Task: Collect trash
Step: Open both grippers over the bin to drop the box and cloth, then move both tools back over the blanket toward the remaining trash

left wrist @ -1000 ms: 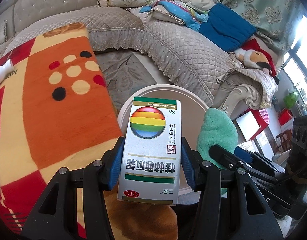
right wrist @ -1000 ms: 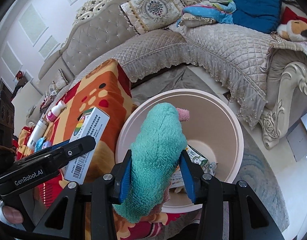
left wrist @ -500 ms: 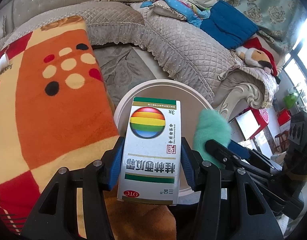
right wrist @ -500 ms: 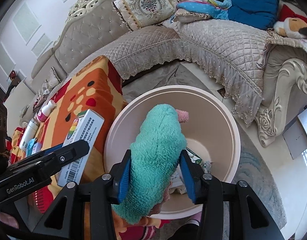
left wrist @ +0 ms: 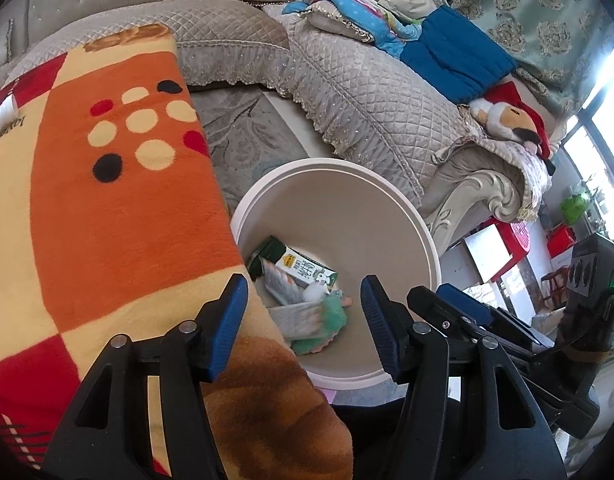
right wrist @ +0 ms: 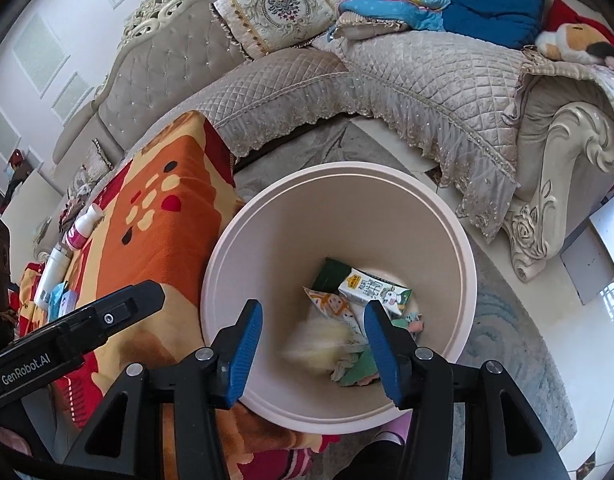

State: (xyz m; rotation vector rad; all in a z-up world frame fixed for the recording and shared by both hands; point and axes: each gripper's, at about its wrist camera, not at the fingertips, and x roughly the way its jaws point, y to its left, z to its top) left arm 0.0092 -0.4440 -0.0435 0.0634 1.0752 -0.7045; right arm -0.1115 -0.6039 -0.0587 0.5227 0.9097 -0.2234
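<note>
A round cream trash bin [left wrist: 421, 236] [right wrist: 465, 248] stands on the floor beside the blanket-covered table. Inside lie a green-and-white carton [left wrist: 305, 267] [right wrist: 375, 289], wrappers and the teal fuzzy cloth [left wrist: 331, 318] [right wrist: 361, 372]. A blurred pale item [right wrist: 317, 346] is falling inside the bin. My left gripper [left wrist: 303, 320] is open and empty above the bin's near left rim. My right gripper [right wrist: 314, 346] is open and empty over the bin's near side; it also shows in the left wrist view [left wrist: 467, 316].
An orange, red and yellow blanket [left wrist: 107, 200] [right wrist: 155, 216] covers the table left of the bin. Bottles [right wrist: 81, 228] lie at its far end. A quilted beige sofa [left wrist: 347, 88] with a carved arm [right wrist: 563, 184] curves behind the bin.
Both grippers opened over the bin. The medicine box left my left gripper and the teal cloth left my right gripper; both dropped into the bin.
</note>
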